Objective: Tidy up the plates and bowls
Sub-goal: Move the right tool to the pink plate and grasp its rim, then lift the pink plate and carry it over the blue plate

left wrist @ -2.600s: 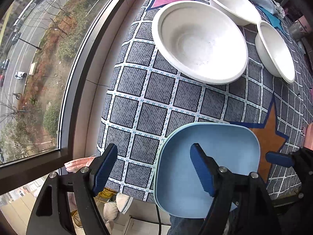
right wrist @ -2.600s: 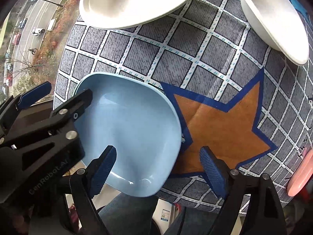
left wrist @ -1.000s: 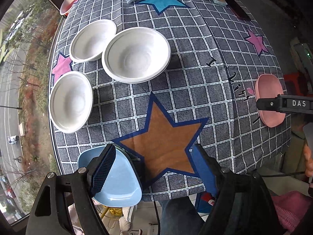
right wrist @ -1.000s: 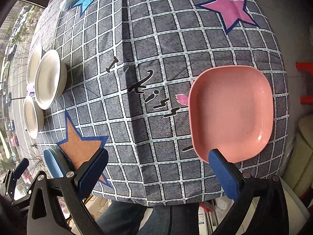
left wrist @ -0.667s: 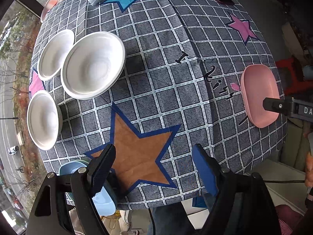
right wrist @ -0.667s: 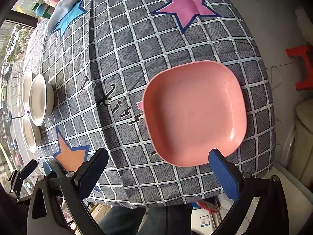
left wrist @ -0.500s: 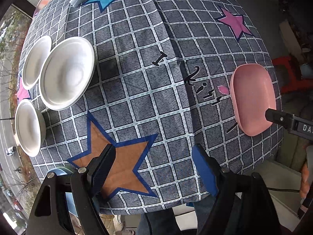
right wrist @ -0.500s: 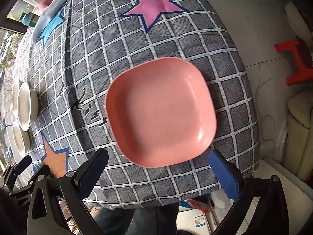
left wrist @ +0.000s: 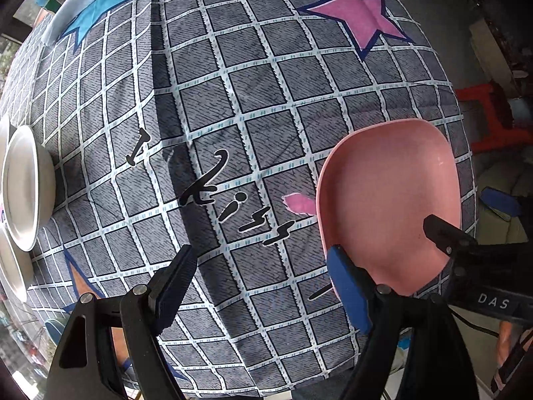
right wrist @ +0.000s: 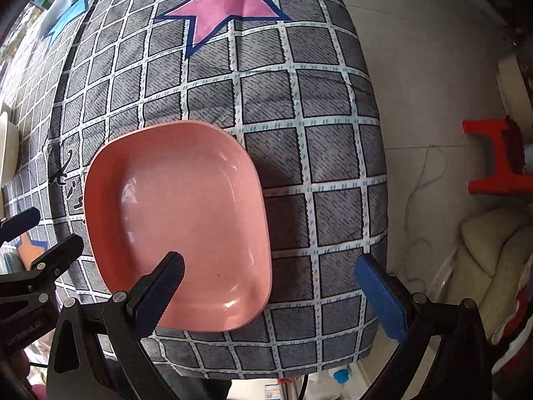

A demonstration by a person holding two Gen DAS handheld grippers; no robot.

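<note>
A pink square plate (right wrist: 176,220) lies on the checked tablecloth near the table's front right corner; it also shows in the left wrist view (left wrist: 389,200). My right gripper (right wrist: 271,295) is open, its left finger over the plate's near rim and its right finger beyond the plate's right edge. My left gripper (left wrist: 266,286) is open and empty, its right finger at the plate's left rim. White bowls (left wrist: 25,186) stand at the table's far left. A sliver of the blue plate (left wrist: 55,330) shows at the left front edge.
The tablecloth (right wrist: 299,100) drops off at the right edge to a tiled floor with a red stool (right wrist: 499,156). A folded cloth (left wrist: 83,0) lies at the back left. A pink star (left wrist: 359,20) is printed at the back right.
Both grippers have swung right, from the blue plate and white bowls to the pink plate, and have come closer to it. Both stay open.
</note>
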